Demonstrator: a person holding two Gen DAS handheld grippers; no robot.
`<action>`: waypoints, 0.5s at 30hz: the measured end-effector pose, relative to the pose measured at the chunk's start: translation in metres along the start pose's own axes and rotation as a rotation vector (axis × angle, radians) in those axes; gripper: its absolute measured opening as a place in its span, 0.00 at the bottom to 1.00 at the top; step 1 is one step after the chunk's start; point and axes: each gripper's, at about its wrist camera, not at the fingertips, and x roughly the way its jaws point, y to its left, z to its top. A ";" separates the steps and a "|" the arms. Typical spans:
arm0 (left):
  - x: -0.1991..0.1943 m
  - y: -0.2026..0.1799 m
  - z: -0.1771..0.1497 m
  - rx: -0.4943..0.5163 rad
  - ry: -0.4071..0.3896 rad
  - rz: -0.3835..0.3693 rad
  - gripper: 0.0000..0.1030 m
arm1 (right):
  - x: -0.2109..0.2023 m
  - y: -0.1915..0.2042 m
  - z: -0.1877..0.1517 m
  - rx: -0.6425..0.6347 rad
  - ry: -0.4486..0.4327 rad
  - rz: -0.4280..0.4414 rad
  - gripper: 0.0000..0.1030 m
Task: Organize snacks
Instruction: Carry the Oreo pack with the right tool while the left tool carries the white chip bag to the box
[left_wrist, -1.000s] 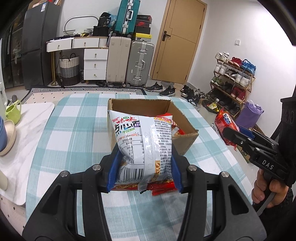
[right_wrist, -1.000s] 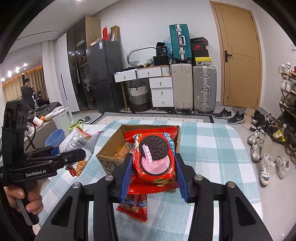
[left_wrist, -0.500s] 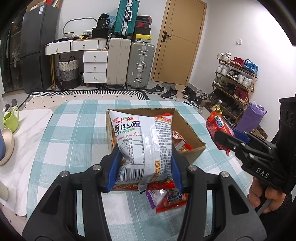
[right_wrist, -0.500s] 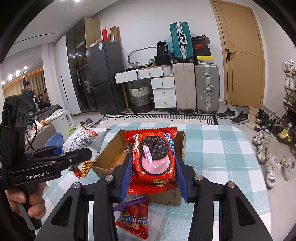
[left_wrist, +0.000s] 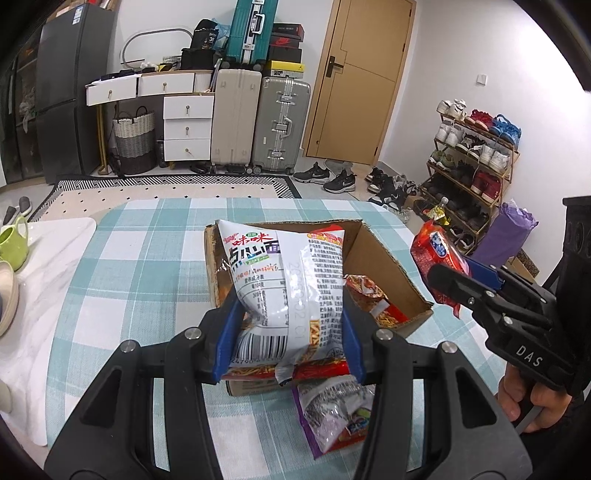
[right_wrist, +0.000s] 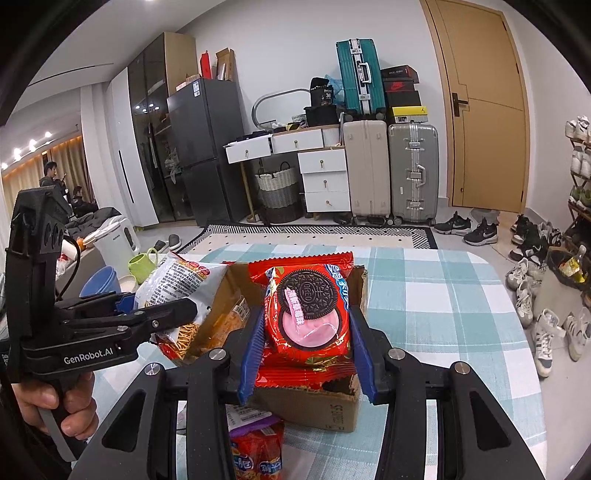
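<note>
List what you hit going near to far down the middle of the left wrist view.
Purple snack packet on the cloth → white noodle-snack bag held in the left gripper → cardboard box → checked tablecloth → patterned rug → silver suitcase.
</note>
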 end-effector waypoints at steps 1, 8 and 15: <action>0.006 0.000 0.001 0.002 0.003 0.000 0.44 | 0.003 0.000 0.000 0.000 0.002 0.000 0.43; 0.043 0.007 0.007 0.003 0.027 0.001 0.44 | 0.025 -0.005 0.002 0.000 0.023 -0.003 0.43; 0.074 0.017 0.010 0.008 0.050 0.000 0.44 | 0.044 -0.008 0.004 -0.003 0.046 -0.007 0.43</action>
